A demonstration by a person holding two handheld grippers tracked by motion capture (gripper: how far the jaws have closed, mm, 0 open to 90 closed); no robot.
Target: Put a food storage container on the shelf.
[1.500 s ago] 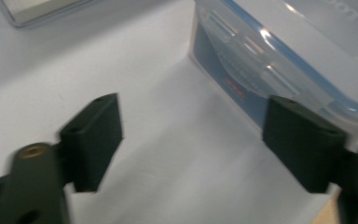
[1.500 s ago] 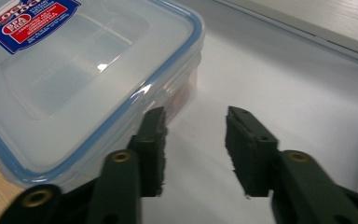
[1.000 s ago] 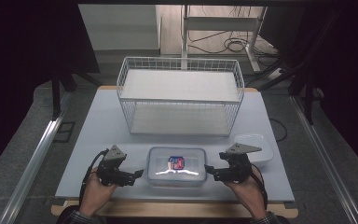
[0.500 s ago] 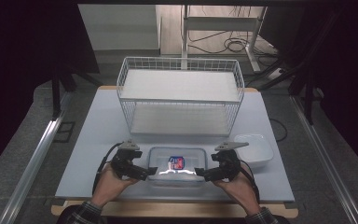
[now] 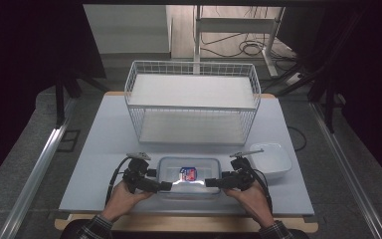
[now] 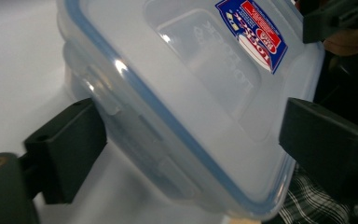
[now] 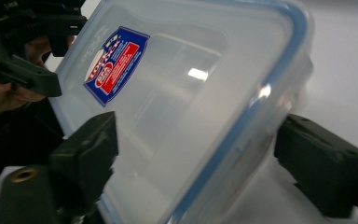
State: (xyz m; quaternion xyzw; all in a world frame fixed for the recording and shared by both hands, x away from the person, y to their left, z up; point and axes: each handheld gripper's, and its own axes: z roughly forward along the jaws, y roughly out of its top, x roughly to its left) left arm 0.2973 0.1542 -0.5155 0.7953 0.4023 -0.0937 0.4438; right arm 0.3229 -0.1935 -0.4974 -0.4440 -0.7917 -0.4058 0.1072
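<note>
Both grippers have been brought inward to the box (image 5: pixel 188 177), which lies at the table's (image 5: pixel 94 149) near edge before the basket (image 5: pixel 191 102). Each end corner is straddled by open jaws: the left gripper (image 5: pixel 164 185) unpressed, the right gripper (image 5: pixel 212 182) just closing, pads not yet pressing. A bowl (image 5: pixel 271 160) sits beside it.

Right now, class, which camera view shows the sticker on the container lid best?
The right gripper view: the sticker is large and whole. The left gripper view crops its top, and the high view makes it tiny.
</note>
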